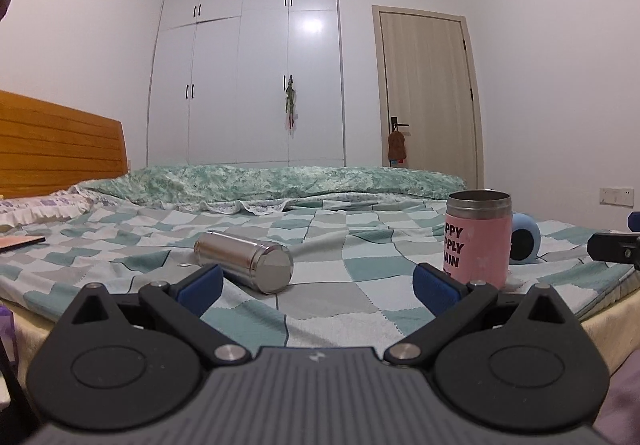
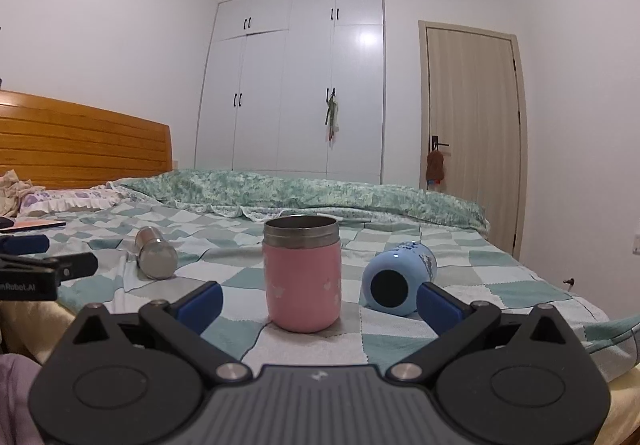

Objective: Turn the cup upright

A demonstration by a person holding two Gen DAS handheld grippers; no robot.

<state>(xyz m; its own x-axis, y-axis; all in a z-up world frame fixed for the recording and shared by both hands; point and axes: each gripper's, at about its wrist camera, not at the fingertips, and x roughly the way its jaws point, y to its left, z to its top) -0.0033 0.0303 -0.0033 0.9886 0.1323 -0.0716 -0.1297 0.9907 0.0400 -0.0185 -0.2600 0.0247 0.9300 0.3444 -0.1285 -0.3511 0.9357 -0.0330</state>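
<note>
A pink cup (image 2: pixel 303 273) with a steel rim stands upright on the bed, mouth up; it also shows in the left wrist view (image 1: pixel 477 237). A steel cup (image 1: pixel 245 260) lies on its side, base toward me; it also shows in the right wrist view (image 2: pixel 155 257). A blue cup (image 2: pixel 398 277) lies on its side to the right of the pink one, partly hidden behind it in the left wrist view (image 1: pixel 526 239). My left gripper (image 1: pixel 318 283) is open and empty, just short of the steel cup. My right gripper (image 2: pixel 320 303) is open and empty, with the pink cup just ahead between its fingers.
The checked bedsheet (image 1: pixel 328 293) covers the bed, with a rolled green quilt (image 1: pixel 280 181) at the back. A wooden headboard (image 1: pixel 60 149) is on the left. A flat book (image 2: pixel 34 225) lies near the pillow. White wardrobe and a door stand behind.
</note>
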